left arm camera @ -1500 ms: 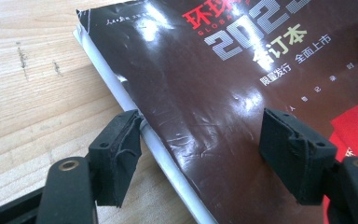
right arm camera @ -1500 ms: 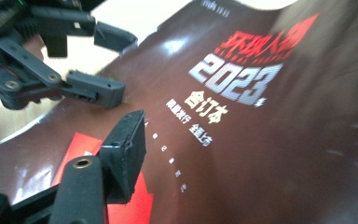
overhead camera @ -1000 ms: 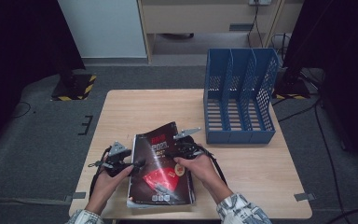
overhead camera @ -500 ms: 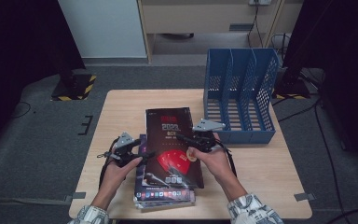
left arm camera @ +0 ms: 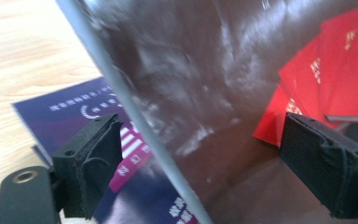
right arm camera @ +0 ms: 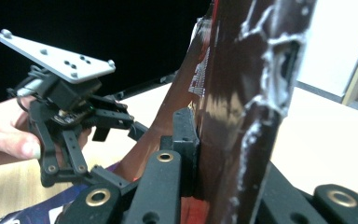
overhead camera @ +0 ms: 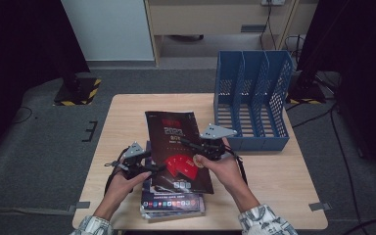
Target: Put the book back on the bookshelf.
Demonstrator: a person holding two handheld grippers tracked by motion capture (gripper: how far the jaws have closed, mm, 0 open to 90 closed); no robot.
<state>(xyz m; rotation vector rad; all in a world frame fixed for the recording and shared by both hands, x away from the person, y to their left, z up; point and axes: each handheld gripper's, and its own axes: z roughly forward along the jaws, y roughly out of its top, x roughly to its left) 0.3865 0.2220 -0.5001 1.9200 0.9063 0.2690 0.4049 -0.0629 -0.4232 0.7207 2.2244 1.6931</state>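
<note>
Tabletop, pale wood, with a blue three-slot file rack at its far right, open tops upward, presumably the book's destination. Dark red-and-black book, lifted near the centre above a purple-covered booklet lying flat at the near edge. Right hand-held gripper is clenched on the book's right edge, carrying its weight so it can be stood on end. Left hand-held gripper is released, its jaws wide astride the book's left edge without pressing, apparently only steadying it.
</note>
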